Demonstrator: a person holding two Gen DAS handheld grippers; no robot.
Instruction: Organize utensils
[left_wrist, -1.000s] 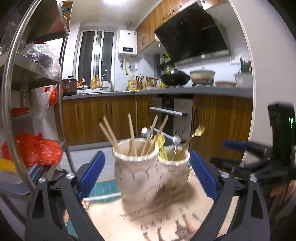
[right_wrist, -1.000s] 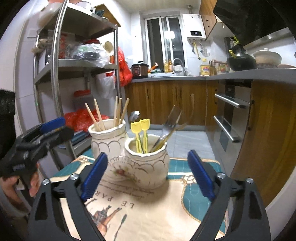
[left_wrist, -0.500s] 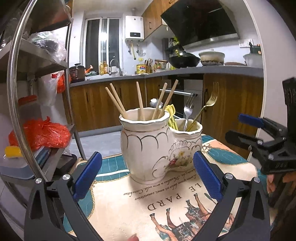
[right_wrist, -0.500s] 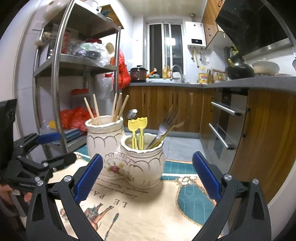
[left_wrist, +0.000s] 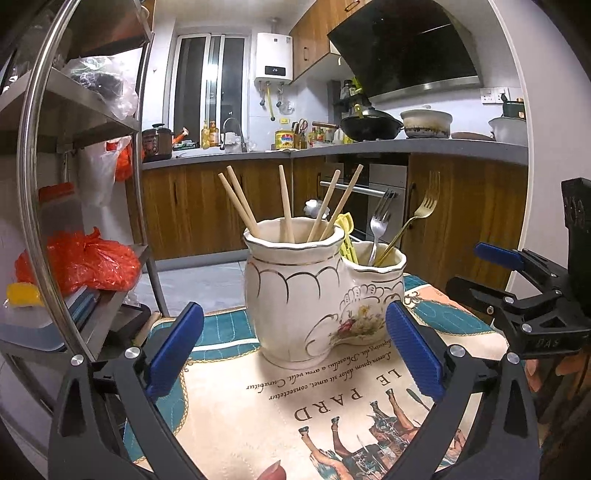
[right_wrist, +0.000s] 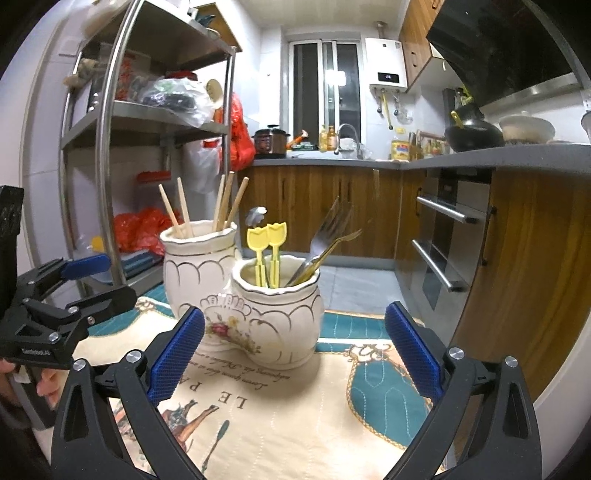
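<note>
Both grippers backed off vs. 1 s ago. Left gripper (left_wrist: 293, 350) & right gripper (right_wrist: 293, 350): jaws apart, empty. Twin-pot holder (left_wrist: 317, 295) w/ chopsticks (left_wrist: 284, 206), forks (left_wrist: 380, 221) upright on mat (left_wrist: 277, 402).

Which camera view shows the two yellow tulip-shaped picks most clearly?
The right wrist view: both yellow picks stand unobstructed in the smaller pot, tulip heads facing the camera. In the left wrist view the taller pot hides most of the yellow picks.

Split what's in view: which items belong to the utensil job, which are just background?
Job:
- ceramic holder
- chopsticks
- yellow picks
- silver fork
- gold fork

Background:
- printed mat
- metal shelf rack
- red bag
- wok
</note>
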